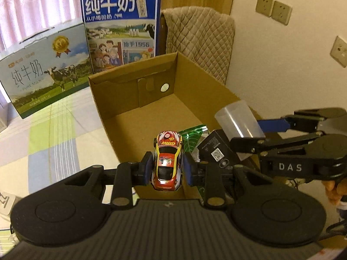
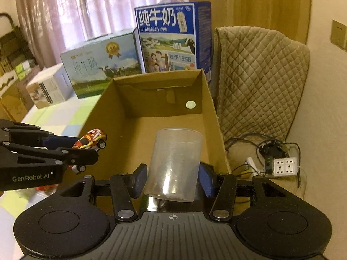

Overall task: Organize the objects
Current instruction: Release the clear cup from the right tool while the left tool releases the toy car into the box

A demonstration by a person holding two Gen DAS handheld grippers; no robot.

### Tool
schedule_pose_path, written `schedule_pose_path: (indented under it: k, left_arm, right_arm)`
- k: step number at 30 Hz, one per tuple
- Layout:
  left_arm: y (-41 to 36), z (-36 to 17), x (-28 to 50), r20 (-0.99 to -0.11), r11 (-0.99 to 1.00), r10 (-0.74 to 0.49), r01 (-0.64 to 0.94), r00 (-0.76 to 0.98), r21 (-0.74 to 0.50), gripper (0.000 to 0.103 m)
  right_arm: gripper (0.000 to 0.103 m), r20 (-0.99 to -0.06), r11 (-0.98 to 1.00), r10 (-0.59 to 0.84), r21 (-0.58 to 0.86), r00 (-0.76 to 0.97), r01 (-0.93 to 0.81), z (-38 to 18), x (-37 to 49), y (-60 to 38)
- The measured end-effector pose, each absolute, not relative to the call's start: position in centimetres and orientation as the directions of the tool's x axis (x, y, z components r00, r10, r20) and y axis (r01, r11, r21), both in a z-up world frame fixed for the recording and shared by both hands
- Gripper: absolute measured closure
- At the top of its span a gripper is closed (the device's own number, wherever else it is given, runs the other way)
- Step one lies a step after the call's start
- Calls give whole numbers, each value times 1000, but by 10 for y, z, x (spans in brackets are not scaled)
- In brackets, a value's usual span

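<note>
My left claw (image 1: 166, 169) is clamped on a small red, yellow and white toy race car (image 1: 167, 158), its blue pads pressing both sides, nose pointing away from me above the near left edge of the open brown cardboard box (image 1: 151, 108). My right claw (image 2: 172, 178) grips a clear plastic cup (image 2: 174, 164), tilted slightly, held over the near right part of the same box. Down in the near corner of the box lie a black rectangular carton (image 1: 214, 149) with a printed label and a green patterned packet (image 1: 192, 136); I cannot quite tell whether they touch. Behind the box stand a tall blue milk carton box (image 2: 173, 36) and a pale green milk case (image 2: 102, 62), on a pastel checked sheet (image 1: 54, 134).
</note>
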State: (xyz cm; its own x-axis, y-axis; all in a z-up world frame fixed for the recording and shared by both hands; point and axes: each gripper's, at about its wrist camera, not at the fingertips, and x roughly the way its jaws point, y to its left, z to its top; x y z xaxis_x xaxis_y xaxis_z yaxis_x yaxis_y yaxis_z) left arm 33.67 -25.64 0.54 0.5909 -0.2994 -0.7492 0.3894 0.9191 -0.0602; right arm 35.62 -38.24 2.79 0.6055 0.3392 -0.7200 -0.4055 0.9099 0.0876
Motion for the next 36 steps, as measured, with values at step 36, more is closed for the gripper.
schedule_pose_path:
  k: [36]
  left_arm:
    - [-272, -28, 383, -803, 929, -252, 367, 541, -44, 67]
  right_arm:
    - [47, -741, 896, 359, 103, 568, -433, 7, 392, -376]
